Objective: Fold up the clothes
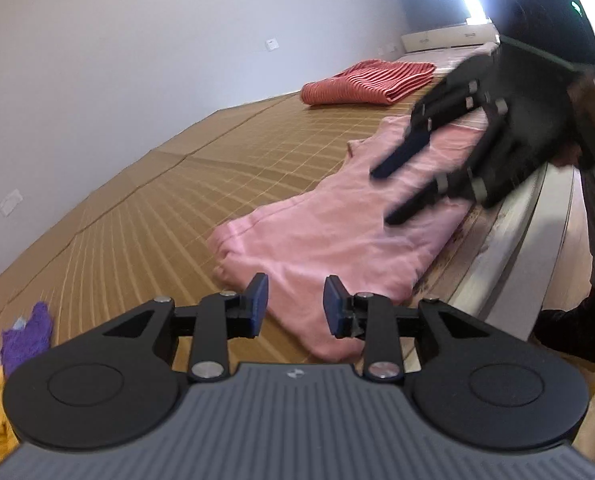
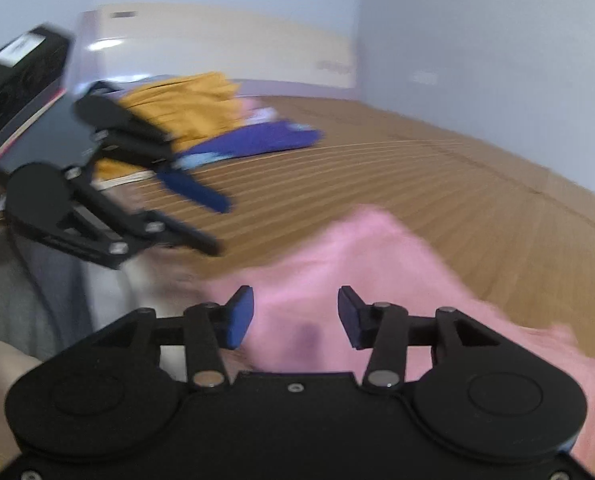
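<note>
— Two grippers, both with their jaws spread and nothing between the blue pads. The left gripper (image 1: 294, 306) sits low over the near end of the pink garment (image 1: 337, 236); the right gripper (image 2: 295, 316) hangs over the same cloth from the other side.

— Where does the pink piece lie?

— On the woven straw mat (image 1: 157, 200), along the edge nearest the person. It is long and narrow, its long axis running from the left gripper away toward the striped red garment (image 1: 367, 82), which rests folded farther along the mat. One end is rumpled into soft rolls; the middle lies flat.

— Any bins or baskets?

— None visible. Loose clothes lie heaped straight on the mat: a yellow garment (image 2: 185, 106) and a purple garment (image 2: 257, 140) at the far end in the right wrist view, the same two showing at the left edge of the left wrist view.

— Materials?

— The pink cloth looks like soft knit with a stitched hem. The mat is tan, ruled in fine slats and squares. The red piece is ribbed in pale stripes. The gripper bodies are black plastic with round housings and silver pins. The right wrist view is blurred, so finer detail there cannot be told.
</note>
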Demonstrator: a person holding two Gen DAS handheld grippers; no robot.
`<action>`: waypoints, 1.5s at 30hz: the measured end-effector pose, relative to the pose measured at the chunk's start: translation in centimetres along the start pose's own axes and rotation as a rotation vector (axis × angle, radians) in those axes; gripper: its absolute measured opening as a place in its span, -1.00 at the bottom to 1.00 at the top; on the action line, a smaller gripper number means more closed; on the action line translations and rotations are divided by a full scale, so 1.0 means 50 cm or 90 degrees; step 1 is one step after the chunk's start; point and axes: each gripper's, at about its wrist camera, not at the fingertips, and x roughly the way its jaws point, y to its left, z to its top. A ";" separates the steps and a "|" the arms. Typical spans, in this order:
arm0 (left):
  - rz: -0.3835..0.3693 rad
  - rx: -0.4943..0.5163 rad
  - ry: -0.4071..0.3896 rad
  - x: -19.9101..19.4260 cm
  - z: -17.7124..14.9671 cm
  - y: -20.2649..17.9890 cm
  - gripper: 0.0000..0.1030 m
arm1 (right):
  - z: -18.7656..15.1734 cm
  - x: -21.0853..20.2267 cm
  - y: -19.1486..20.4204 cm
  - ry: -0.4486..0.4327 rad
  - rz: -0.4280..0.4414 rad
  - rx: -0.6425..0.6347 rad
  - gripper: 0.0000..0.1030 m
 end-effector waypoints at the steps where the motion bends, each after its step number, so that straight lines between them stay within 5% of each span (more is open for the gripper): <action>1: -0.009 0.003 -0.005 0.010 0.006 -0.005 -0.27 | -0.006 -0.015 -0.022 -0.002 -0.032 0.015 0.00; 8: -0.036 0.038 0.007 0.113 0.050 -0.078 -0.21 | -0.071 -0.032 -0.138 0.064 -0.201 0.105 0.00; 12: -0.035 0.037 0.037 0.160 0.041 -0.088 -0.21 | -0.105 -0.044 -0.168 0.116 -0.226 0.116 0.01; 17: -0.048 0.040 0.036 0.174 0.046 -0.063 -0.21 | -0.123 -0.128 -0.222 0.078 -0.250 0.189 0.11; 25: -0.039 0.029 0.035 0.170 0.032 -0.048 -0.11 | -0.133 -0.082 -0.263 0.098 -0.274 0.200 0.10; 34: 0.032 -0.058 0.062 0.088 -0.037 0.026 -0.01 | -0.134 -0.054 -0.285 0.107 -0.284 0.208 0.25; 39: 0.090 -0.067 0.053 0.062 -0.037 0.051 -0.01 | -0.093 -0.079 -0.227 0.069 -0.327 0.111 0.24; 41: 0.088 -0.096 0.042 0.058 -0.031 0.062 -0.01 | -0.067 -0.086 -0.191 0.040 -0.289 0.077 0.24; 45: 0.092 -0.150 0.029 0.060 -0.012 0.079 -0.01 | -0.022 -0.056 -0.092 0.009 -0.092 0.048 0.25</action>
